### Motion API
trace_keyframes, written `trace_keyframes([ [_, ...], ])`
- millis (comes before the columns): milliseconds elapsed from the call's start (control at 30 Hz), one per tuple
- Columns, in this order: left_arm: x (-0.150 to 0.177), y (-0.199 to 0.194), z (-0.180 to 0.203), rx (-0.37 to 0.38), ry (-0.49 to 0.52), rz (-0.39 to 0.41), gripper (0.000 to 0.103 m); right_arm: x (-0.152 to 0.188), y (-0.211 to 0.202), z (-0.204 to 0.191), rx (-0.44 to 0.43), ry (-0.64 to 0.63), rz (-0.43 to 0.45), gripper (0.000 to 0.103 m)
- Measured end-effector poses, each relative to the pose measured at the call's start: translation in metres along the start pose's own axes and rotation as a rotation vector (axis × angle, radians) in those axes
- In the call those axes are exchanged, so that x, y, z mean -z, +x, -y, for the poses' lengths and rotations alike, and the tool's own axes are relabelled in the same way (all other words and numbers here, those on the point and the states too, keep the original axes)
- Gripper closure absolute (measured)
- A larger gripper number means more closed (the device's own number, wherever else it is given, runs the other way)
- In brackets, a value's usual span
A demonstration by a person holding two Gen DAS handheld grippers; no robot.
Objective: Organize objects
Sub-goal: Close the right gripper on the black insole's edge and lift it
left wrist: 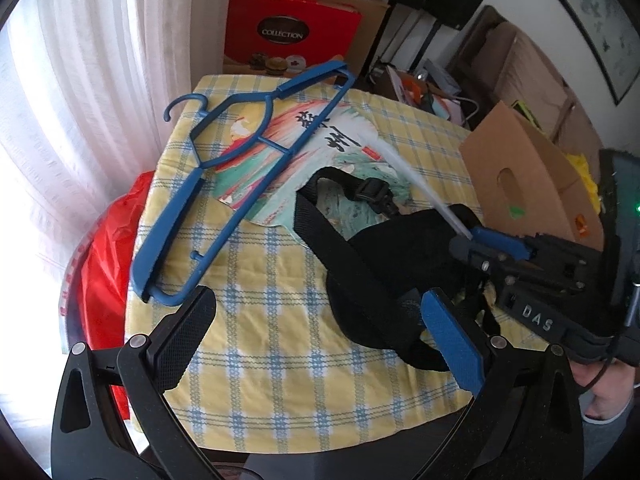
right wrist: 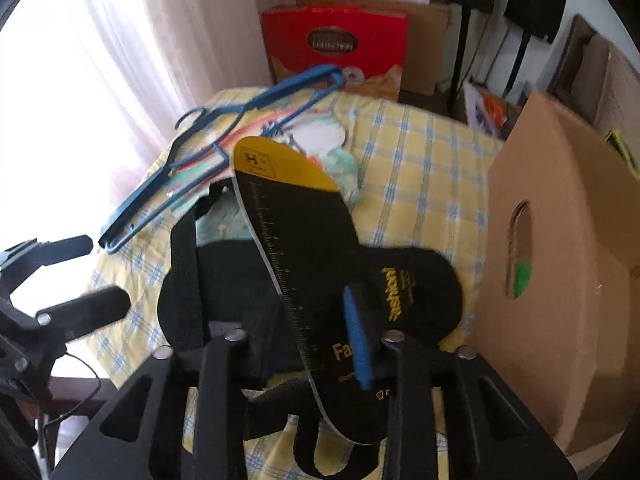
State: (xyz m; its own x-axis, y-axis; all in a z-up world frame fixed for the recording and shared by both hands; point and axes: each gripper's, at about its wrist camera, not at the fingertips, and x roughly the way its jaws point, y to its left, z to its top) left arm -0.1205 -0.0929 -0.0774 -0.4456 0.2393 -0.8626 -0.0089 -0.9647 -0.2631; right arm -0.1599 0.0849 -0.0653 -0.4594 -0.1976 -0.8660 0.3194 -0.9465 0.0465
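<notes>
Two handheld grippers work above a small table covered by a yellow-and-blue plaid cloth [left wrist: 280,280]; the left gripper [left wrist: 320,340] hangs over the near part of the cloth with its fingers spread wide and nothing between them, one pad black [left wrist: 184,340], the other blue [left wrist: 452,340].

The right gripper [right wrist: 304,344] pinches a shoe insole [right wrist: 296,224] edge-on between its pads; the insole is black with a yellow toe end, a printed ruler scale along one edge and yellow lettering near the heel; it is lifted off the cloth and tilted, toe end pointing away from the camera. In the left wrist view the same insole appears as a thin pale edge [left wrist: 420,184] projecting from the right gripper's tips.

A black fabric item with webbing straps [left wrist: 384,280] and a buckle lies on the cloth under the insole; what it is exactly cannot be told. A blue plastic clothes hanger [left wrist: 224,184] lies flat along the left side of the table, partly on a printed paper sheet [left wrist: 340,140] with brush lettering.

A cardboard box [right wrist: 560,280] with an oval handle cut-out stands just beside the table's right edge; a red gift box [left wrist: 292,36] marked COLLECTION stands behind the table; a red plastic bag [left wrist: 108,264] sits beside the left edge, near a white curtain [left wrist: 80,80].
</notes>
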Motion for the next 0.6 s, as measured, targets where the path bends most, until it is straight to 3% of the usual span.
trace_keyframes([
  [167, 0.001, 0.002, 0.005, -0.002, 0.012, -0.004, 0.0, -0.006, -0.01, 0.004, 0.103, -0.004, 0.036, 0.086],
  [400, 0.002, 0.004, 0.006, -0.001, 0.012, -0.007, 0.0, -0.005, 0.015, 0.014, 0.109, 0.016, -0.052, 0.088],
  [600, 0.003, 0.005, 0.01, -0.005, 0.037, -0.008, 0.0, -0.005, 0.01, 0.014, 0.097, 0.009, -0.027, 0.095],
])
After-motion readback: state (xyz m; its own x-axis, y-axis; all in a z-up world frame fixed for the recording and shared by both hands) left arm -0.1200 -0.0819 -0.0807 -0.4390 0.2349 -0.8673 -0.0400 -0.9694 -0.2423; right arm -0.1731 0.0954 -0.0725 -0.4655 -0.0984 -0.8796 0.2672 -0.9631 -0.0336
